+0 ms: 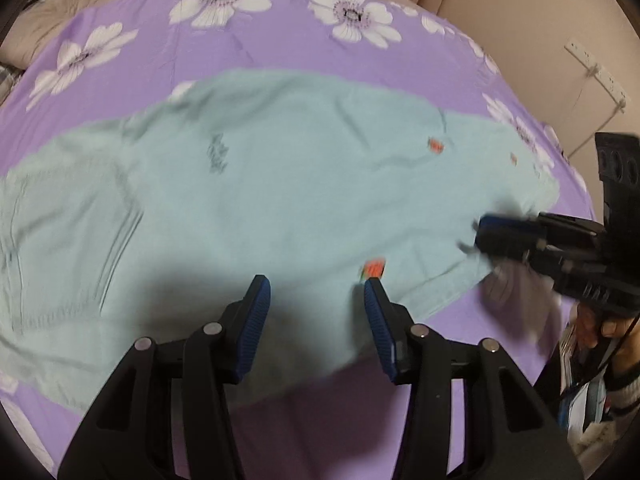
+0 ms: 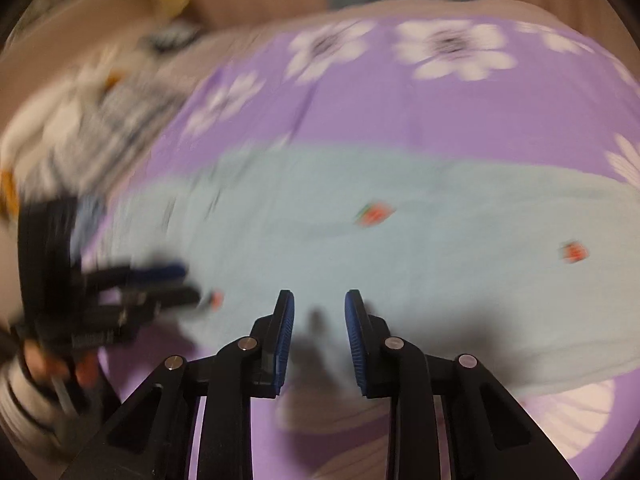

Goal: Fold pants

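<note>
Light blue pants (image 1: 248, 184) with small red prints lie spread flat on a purple floral sheet (image 1: 280, 56). My left gripper (image 1: 318, 284) is open and empty, just above the pants' near edge. My right gripper (image 1: 476, 236) shows blurred at the right end of the pants in the left wrist view. In the right wrist view the pants (image 2: 400, 248) stretch across the middle, and my right gripper (image 2: 320, 300) is open and empty over their near edge. The left gripper (image 2: 176, 284) shows blurred at the left there.
The sheet (image 2: 460, 112) covers a bed with beige bedding (image 1: 36, 28) at the far left. A beige wall with a white power strip (image 1: 596, 72) stands to the right. Patterned clutter (image 2: 100, 120) lies at the left in the right wrist view.
</note>
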### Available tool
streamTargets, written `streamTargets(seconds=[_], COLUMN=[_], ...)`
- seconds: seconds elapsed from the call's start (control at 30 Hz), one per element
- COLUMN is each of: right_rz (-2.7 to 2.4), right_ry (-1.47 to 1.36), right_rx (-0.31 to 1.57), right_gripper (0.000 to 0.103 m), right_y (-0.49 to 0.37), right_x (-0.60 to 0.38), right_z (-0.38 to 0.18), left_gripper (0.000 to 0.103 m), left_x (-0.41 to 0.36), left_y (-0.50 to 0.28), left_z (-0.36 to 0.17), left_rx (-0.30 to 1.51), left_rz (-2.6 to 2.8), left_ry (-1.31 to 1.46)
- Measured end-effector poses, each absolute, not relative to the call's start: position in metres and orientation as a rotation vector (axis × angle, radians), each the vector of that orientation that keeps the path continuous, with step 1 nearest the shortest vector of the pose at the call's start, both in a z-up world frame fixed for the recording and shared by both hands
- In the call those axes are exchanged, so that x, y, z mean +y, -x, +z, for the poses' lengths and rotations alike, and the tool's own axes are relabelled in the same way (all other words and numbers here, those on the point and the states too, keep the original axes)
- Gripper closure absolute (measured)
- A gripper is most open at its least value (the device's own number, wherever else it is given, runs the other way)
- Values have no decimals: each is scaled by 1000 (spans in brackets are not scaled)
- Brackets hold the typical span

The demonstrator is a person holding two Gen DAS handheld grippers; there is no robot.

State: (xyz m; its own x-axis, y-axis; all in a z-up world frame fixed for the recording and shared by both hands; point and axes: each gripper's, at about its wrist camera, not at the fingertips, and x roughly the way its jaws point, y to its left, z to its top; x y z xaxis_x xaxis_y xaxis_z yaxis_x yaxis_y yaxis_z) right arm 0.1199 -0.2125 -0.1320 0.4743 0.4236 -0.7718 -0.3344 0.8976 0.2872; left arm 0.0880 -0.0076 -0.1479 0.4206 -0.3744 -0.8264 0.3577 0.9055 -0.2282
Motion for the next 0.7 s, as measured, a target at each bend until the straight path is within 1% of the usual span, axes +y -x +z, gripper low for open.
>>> streamTargets(seconds=[0.07,0.13,0.2,0.27,0.4,0.5,0.63,0.7], right_rz=[479,489,519,546,571,611,696,688], right_ry=[-23,29,13,-20,-117,-149,-197,-200], right_rx=[1024,1024,1054,1032,947,915,989,1037], right_gripper=[75,75,75,75,75,75,75,75], right_y=[-110,-97,-97,-102,-141,-173,-226,-251], right_x=[-202,-203,-210,-216,-209,-182,-119,-90], right_z=[-142,-142,-133,-120,-97,-99,-118,-130], left_gripper=[55,55,55,55,55,56,57,60], left_x=[2,15,29,43,86,116,151,159], left_y=[-79,-72,-72,-77,-95,-102,-106,-104], left_z=[-145,-140,-133,-124,-113,-115,-129,-136], left_rx=[1027,1020,1004,970,901,882,921,940], left_rz=[-477,-485,-462,-416,-253,-151,-63,-48], left_ry=[19,43,57,62,131,170,216,218])
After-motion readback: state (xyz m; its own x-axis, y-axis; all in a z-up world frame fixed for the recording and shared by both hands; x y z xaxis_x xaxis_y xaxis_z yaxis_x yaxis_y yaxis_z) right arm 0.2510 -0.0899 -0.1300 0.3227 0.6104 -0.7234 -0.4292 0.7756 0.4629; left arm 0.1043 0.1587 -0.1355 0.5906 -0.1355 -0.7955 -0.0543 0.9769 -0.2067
